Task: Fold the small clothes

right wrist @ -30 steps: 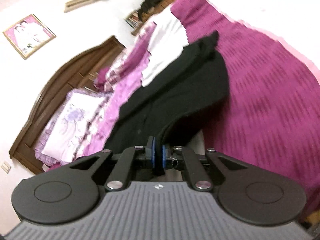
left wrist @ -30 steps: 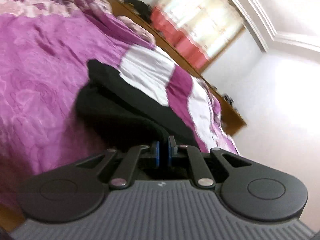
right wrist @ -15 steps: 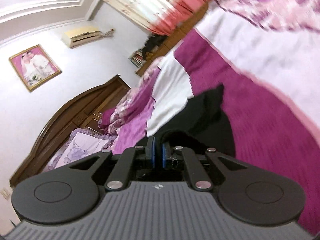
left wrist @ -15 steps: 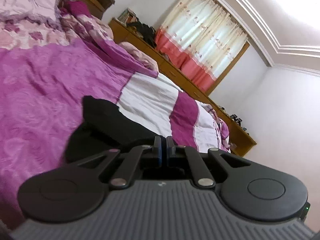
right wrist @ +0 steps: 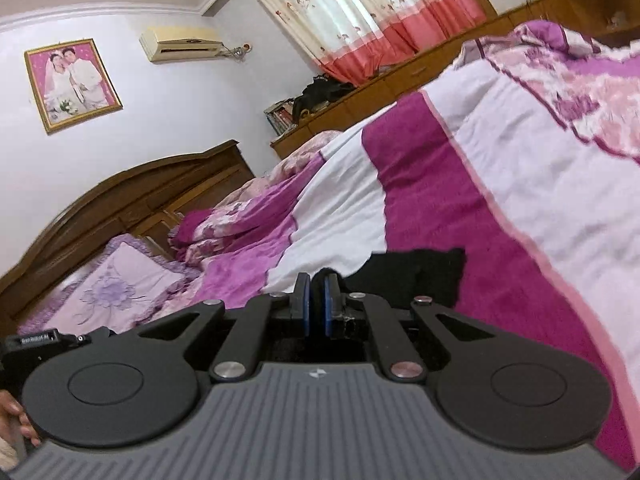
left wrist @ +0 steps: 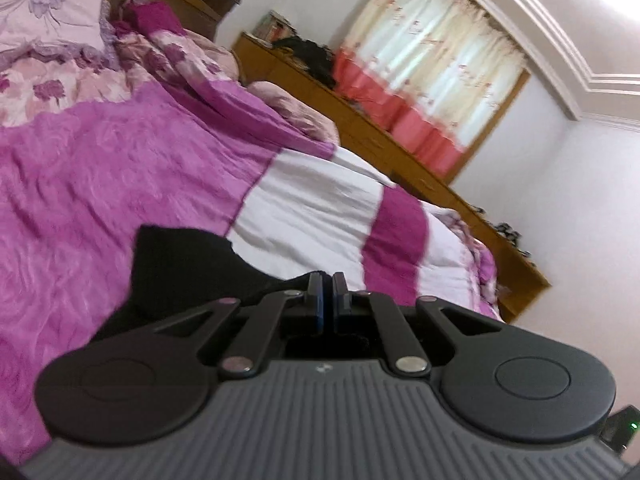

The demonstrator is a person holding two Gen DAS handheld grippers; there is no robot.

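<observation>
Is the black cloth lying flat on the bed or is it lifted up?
Partly lifted. Both tools, left and right, pinch the black cloth at their tips, and its far end drapes onto the purple bedspread.

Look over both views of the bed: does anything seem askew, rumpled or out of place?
The flowered quilt lies bunched in a heap near the headboard rather than spread flat. The black garment is lifted off the bedspread, pinched by the left gripper and right gripper.
</observation>
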